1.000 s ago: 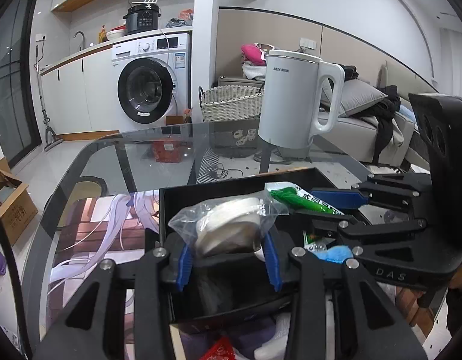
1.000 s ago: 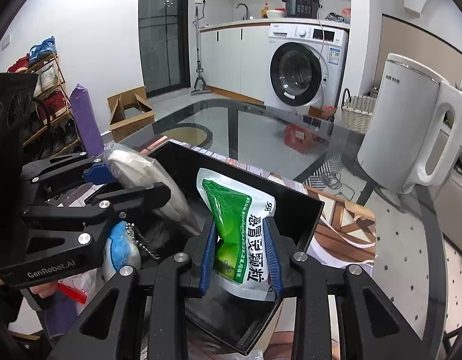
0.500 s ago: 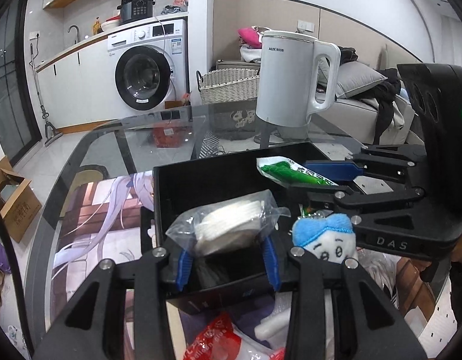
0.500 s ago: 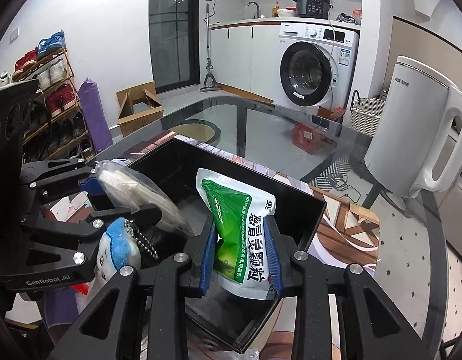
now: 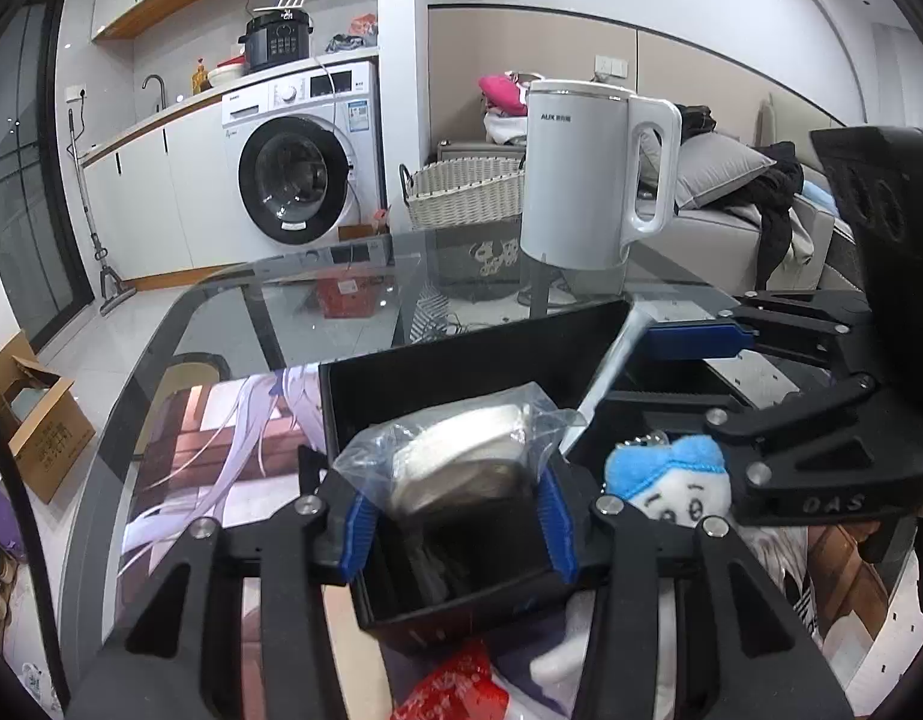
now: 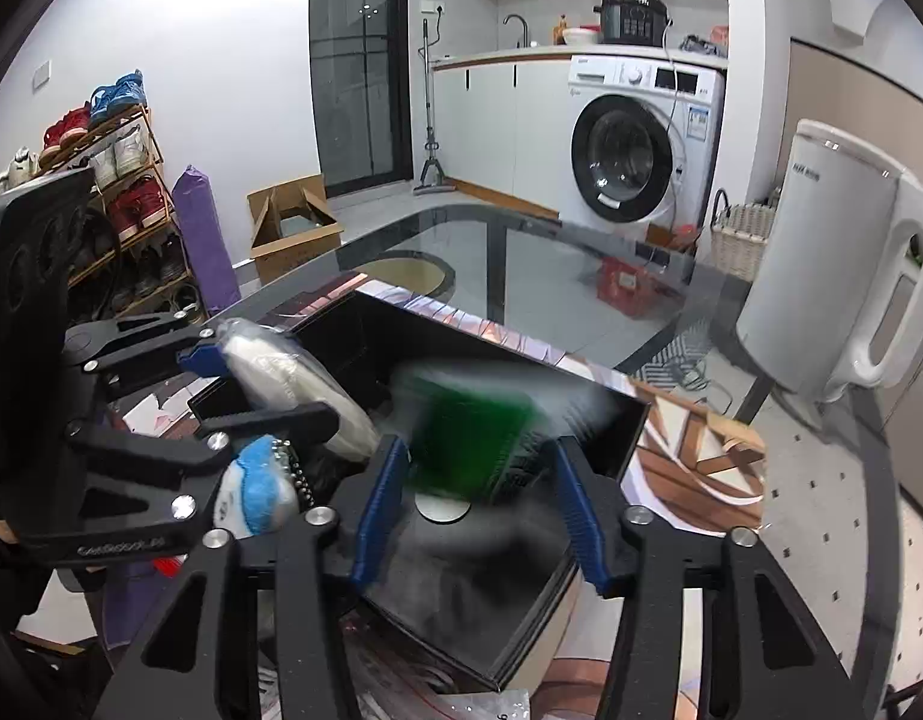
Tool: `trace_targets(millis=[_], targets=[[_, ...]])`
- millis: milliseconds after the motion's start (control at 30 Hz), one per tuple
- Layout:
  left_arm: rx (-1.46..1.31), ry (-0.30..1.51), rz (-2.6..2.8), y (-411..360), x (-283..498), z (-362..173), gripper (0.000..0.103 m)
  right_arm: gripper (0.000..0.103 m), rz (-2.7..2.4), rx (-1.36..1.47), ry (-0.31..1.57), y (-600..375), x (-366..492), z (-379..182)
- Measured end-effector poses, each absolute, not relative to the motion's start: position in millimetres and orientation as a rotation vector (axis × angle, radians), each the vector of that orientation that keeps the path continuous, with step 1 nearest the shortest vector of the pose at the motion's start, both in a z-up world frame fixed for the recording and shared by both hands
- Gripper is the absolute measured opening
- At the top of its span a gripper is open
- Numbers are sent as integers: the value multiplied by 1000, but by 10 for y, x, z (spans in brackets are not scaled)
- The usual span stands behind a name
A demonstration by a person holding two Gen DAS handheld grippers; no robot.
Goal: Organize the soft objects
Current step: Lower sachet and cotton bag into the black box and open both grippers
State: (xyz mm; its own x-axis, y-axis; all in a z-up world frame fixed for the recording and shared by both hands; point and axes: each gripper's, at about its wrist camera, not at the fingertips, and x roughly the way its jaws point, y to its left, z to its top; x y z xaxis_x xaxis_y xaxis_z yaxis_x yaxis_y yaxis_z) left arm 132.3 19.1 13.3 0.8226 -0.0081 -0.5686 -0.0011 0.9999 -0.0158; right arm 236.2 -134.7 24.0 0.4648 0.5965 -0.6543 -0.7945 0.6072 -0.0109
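Observation:
A black open box [image 5: 461, 354] [image 6: 587, 414] stands on the glass table. My left gripper [image 5: 455, 516] is shut on a clear bag of white pads [image 5: 461, 456] and holds it over the box's near edge; the bag also shows in the right wrist view [image 6: 287, 372]. My right gripper [image 6: 479, 504] is open over the box, and a green and white pouch [image 6: 473, 438] shows blurred between its jaws, free of them. A blue and white plush keychain [image 5: 671, 474] [image 6: 257, 486] lies beside the box.
A white kettle [image 5: 593, 180] [image 6: 833, 276] stands on the table behind the box. A printed mat [image 5: 221, 438] lies under the box. A red packet [image 5: 455, 690] and other soft items lie at the near edge. The table edge runs left.
My right gripper has opened and let go of the green pouch, which drops blurred into the box. My left gripper still holds the bag and has shifted slightly.

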Motion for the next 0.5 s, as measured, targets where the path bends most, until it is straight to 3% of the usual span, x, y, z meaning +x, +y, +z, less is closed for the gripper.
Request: trace_targets(millis=[233,267,300,500], targets=[[-25,603,11,198,1408,139,48,63,847,-348,615,-1451,2299,336],[-18,599,14,186,1399,143,53,64,844,-347,612,-1470,2292,349],[-12,596,10,180,1386,142,65,66,846,-342,607,-1496,2278,368],[24,598,3,78,1257,163,103,75,829,-317,586,-1656,2190,438]])
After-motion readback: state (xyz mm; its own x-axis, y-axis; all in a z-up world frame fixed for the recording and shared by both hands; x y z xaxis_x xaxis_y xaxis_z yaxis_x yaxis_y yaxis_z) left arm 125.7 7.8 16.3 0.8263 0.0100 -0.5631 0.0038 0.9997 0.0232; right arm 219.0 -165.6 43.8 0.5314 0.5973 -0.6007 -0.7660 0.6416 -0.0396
